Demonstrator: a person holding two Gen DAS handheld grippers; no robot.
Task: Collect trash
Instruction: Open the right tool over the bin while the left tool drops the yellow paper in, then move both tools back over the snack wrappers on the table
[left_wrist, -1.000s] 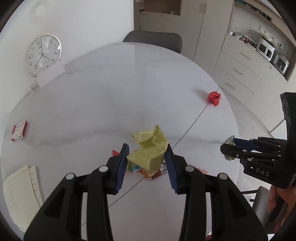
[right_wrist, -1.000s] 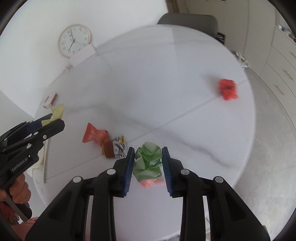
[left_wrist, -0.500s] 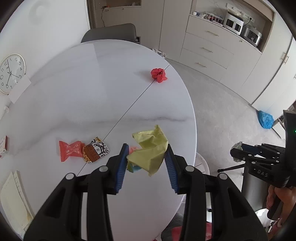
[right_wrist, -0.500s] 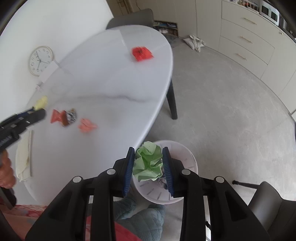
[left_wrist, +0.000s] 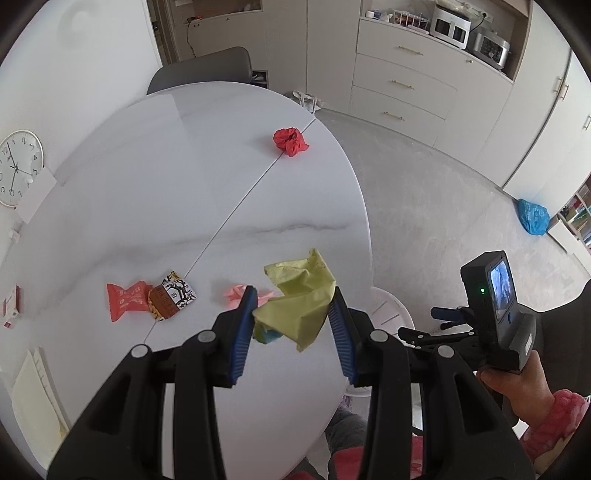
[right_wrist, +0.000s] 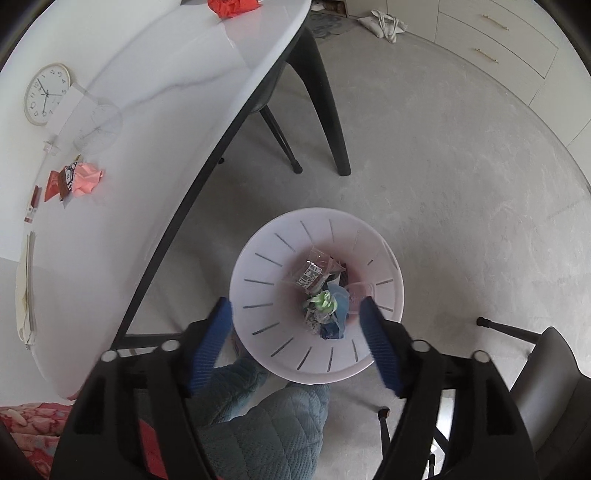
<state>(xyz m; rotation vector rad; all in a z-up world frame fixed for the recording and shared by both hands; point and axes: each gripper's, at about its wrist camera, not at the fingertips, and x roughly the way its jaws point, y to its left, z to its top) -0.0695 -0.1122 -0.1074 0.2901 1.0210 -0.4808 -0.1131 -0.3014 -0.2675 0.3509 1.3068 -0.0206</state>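
Left gripper (left_wrist: 293, 314): I have it clamped on a crumpled yellow-green paper (left_wrist: 301, 295), held above the white marble table (left_wrist: 184, 184).
Right gripper (right_wrist: 297, 332): my jaws are spread, empty, over the white slotted bin (right_wrist: 258, 295).
Green paper ball (right_wrist: 323, 301): lying inside the bin among other wrappers.
Still on the table: red paper wad (left_wrist: 290, 141), orange wrapper (left_wrist: 125, 299), brown-and-white wrapper (left_wrist: 171, 295), pink paper (left_wrist: 236, 293).

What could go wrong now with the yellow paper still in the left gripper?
The left gripper pinches the yellow crumpled paper only at its sides, so it could slip out over the table. The pink wastebasket sits partly under the table edge, so an early release might land on the table or the floor.
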